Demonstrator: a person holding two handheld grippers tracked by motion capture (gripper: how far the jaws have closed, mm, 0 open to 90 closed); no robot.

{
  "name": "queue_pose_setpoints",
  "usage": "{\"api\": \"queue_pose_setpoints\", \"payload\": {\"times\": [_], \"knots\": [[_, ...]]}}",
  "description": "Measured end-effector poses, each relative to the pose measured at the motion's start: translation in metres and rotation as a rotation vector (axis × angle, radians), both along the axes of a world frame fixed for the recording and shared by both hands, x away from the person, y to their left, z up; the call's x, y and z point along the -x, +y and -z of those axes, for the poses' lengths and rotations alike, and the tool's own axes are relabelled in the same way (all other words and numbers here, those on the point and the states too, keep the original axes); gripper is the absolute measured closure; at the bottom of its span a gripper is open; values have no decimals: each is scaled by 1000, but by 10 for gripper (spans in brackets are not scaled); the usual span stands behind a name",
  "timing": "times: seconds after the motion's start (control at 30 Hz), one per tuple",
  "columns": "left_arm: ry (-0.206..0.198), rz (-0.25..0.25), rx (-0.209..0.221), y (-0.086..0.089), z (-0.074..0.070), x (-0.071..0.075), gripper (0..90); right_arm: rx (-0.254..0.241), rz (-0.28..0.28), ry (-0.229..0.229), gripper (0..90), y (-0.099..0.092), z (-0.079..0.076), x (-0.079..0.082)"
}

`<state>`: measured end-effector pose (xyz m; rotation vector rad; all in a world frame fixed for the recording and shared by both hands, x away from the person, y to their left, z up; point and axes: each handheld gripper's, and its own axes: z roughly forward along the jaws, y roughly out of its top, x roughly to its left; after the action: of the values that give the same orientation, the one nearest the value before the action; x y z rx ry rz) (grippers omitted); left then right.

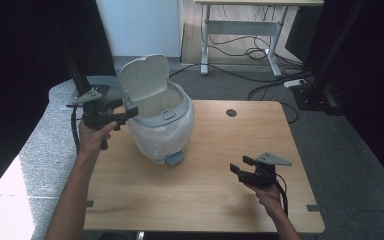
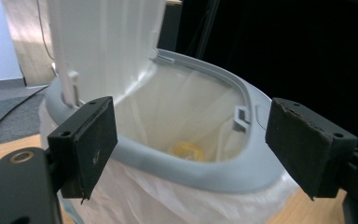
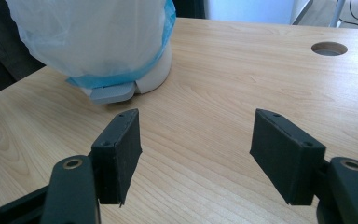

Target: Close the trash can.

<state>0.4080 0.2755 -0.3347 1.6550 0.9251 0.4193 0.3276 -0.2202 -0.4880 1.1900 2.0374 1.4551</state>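
A small white pedal bin lined with a white plastic bag stands on the wooden table, its lid raised upright. My left gripper is open beside the bin's left rim, nothing between its jaws. In the left gripper view, the grey rim lies just beyond the open gripper, and a yellowish object rests at the bottom of the bag. My right gripper hovers open over the table at the front right. The right gripper view shows the open gripper, the bin's base and the grey foot pedal.
A round cable hole is in the table near its far edge. Beyond the table stand a desk frame and loose cables on the grey carpet. Black stands rise at both sides.
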Motion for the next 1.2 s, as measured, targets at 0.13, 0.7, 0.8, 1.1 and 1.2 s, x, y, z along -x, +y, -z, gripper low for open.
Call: {"api": "queue_pose_setpoints", "payload": {"times": [0.13, 0.7, 0.8, 1.1, 1.2], "knots": [[-7, -12, -9, -1, -6, -9, 165, 3, 1, 8, 325, 1, 2, 1], [-17, -108, -18, 9, -15, -48, 175, 19, -12, 35, 324, 8, 9, 2], [-14, -114, -27, 11, -14, -50, 176, 16, -8, 36, 324, 6, 10, 1], [-9, -63, 14, 10, -19, -67, 182, 18, -2, 41, 324, 4, 11, 0], [-22, -26, 31, 4, -24, -67, 205, 13, 4, 40, 324, 2, 11, -1]]}}
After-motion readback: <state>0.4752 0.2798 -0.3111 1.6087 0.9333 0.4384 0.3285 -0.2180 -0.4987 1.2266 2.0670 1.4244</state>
